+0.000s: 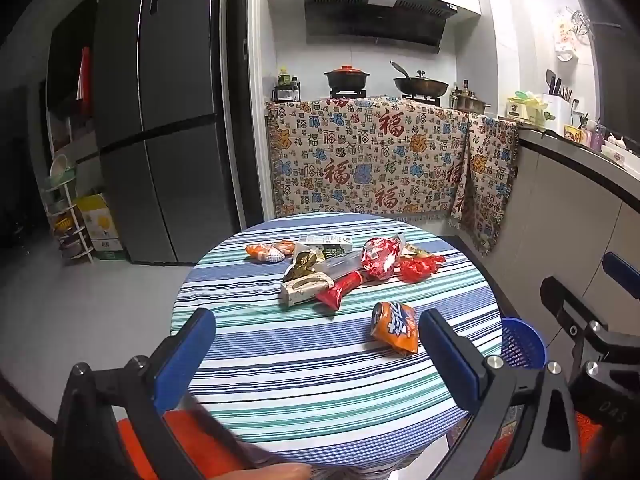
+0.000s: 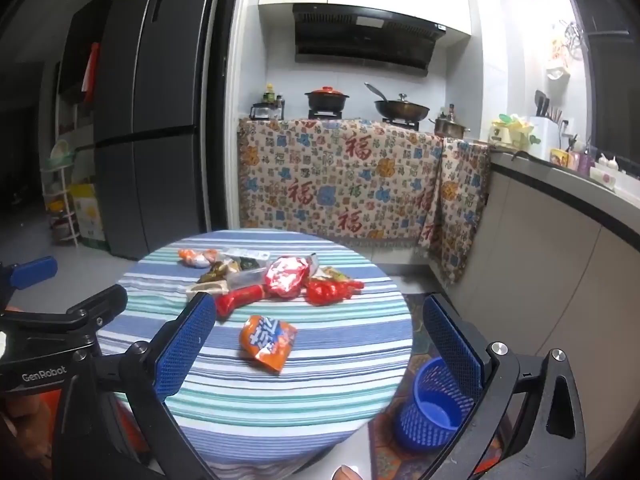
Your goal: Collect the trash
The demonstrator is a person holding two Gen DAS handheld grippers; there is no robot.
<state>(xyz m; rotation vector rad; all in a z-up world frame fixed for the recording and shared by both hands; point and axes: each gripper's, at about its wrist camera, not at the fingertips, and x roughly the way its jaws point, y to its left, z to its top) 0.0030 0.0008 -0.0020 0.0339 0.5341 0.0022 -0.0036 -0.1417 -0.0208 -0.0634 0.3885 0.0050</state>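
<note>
home kitchen — range hood | fridge | stove pots

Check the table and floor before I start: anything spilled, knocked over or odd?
Nothing spilled. Snack wrappers lie strewn on the striped tablecloth, one orange packet apart from the pile. The blue basket stands upright on the floor, seemingly empty.

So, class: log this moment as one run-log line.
left gripper open | right gripper open | orange packet on table | blue bin empty
</note>
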